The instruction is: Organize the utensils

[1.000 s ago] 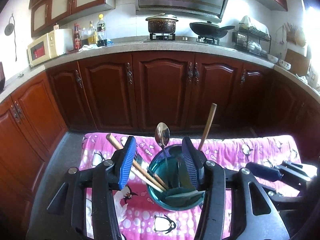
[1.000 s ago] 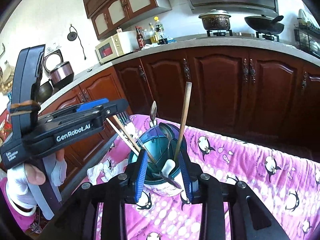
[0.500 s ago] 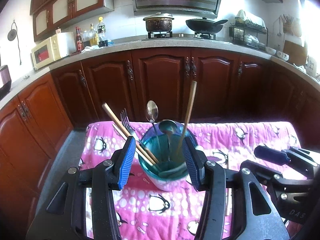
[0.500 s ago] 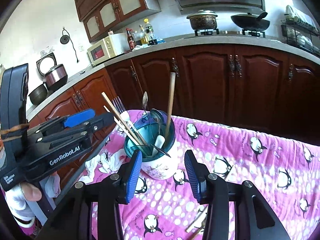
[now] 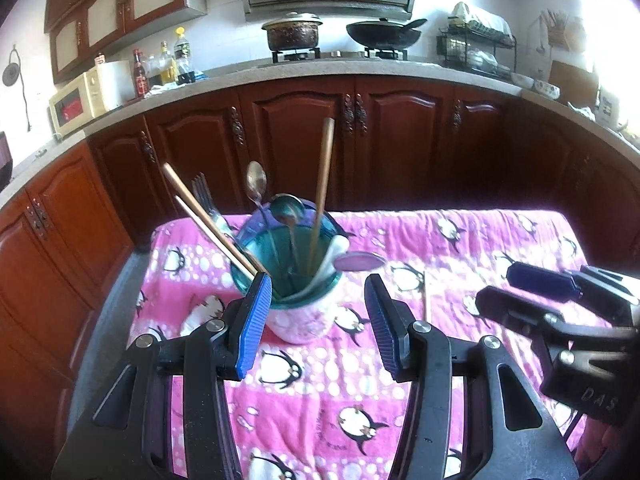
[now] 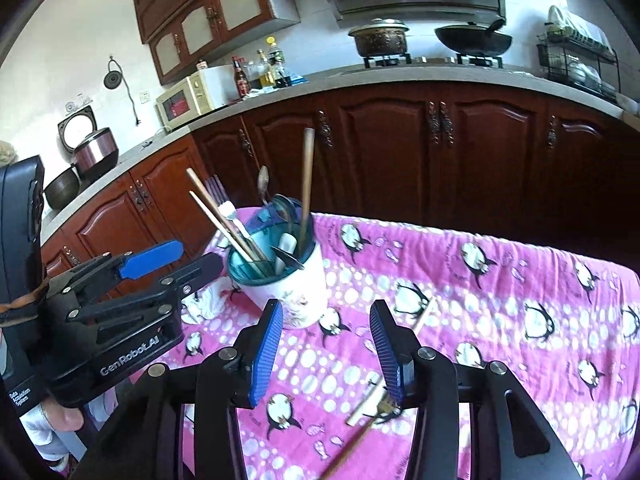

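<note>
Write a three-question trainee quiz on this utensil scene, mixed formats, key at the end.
1. True or false: the left gripper is shut on the cup.
2. Multiple choice: the fork near the right gripper lies A) in the cup, B) on the cloth, C) on the counter.
3. Fill in: the tallest utensil in the cup is a wooden ____.

Key: 1 false; 2 B; 3 stick.
</note>
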A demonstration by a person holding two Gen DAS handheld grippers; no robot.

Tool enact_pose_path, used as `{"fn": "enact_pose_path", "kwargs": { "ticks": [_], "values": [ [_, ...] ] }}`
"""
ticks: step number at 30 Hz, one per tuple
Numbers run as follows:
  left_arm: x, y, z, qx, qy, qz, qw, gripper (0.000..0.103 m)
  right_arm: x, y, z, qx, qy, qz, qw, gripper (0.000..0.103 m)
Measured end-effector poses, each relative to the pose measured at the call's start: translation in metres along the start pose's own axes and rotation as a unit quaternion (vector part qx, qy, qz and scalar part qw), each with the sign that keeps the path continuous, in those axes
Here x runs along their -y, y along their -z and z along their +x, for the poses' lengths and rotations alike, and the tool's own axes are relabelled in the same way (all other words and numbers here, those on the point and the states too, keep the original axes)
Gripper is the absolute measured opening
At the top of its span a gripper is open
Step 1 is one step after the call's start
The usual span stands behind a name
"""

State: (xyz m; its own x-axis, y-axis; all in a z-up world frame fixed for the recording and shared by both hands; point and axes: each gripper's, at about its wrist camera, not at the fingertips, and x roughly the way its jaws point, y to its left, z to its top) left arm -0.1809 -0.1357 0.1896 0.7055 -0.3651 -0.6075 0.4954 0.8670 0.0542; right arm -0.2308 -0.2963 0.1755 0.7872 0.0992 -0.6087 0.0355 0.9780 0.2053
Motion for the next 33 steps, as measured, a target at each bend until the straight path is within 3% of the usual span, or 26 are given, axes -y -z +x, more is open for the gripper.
{"fn": "enact_pose_path", "kwargs": {
  "ticks": [13, 17, 20, 27, 32, 33],
  "values": [
    [0.021, 0.021, 0.021, -0.045, 0.034, 0.006, 0.9984, 0.049, 0.065, 0.033, -0.001, -0.036, 0.033, 0.061, 0.997, 0.044],
    [0.024, 0.035, 0.036, -0.077, 0.066, -0.001, 0.9949, 0.049, 0.084, 0.047, 0.013, -0.06, 0.031, 0.083, 0.994, 0.044],
    [0.027, 0.046, 0.05, -0.106, 0.087, -0.008, 0.9905, 0.049, 0.091, 0.058, 0.027, -0.078, 0.021, 0.092, 0.993, 0.044],
    [0.025, 0.062, 0.068, -0.138, 0.088, -0.016, 0.9863, 0.049, 0.091, 0.077, 0.078, -0.129, -0.043, 0.097, 0.986, 0.036],
    [0.026, 0.067, 0.077, -0.152, 0.1, -0.013, 0.9832, 0.049, 0.091, 0.088, 0.107, -0.143, -0.051, 0.07, 0.986, 0.035],
    [0.028, 0.067, 0.08, -0.155, 0.099, -0.012, 0.9828, 0.049, 0.092, 0.09, 0.112, -0.148, -0.054, 0.07, 0.985, 0.024]
  ]
}}
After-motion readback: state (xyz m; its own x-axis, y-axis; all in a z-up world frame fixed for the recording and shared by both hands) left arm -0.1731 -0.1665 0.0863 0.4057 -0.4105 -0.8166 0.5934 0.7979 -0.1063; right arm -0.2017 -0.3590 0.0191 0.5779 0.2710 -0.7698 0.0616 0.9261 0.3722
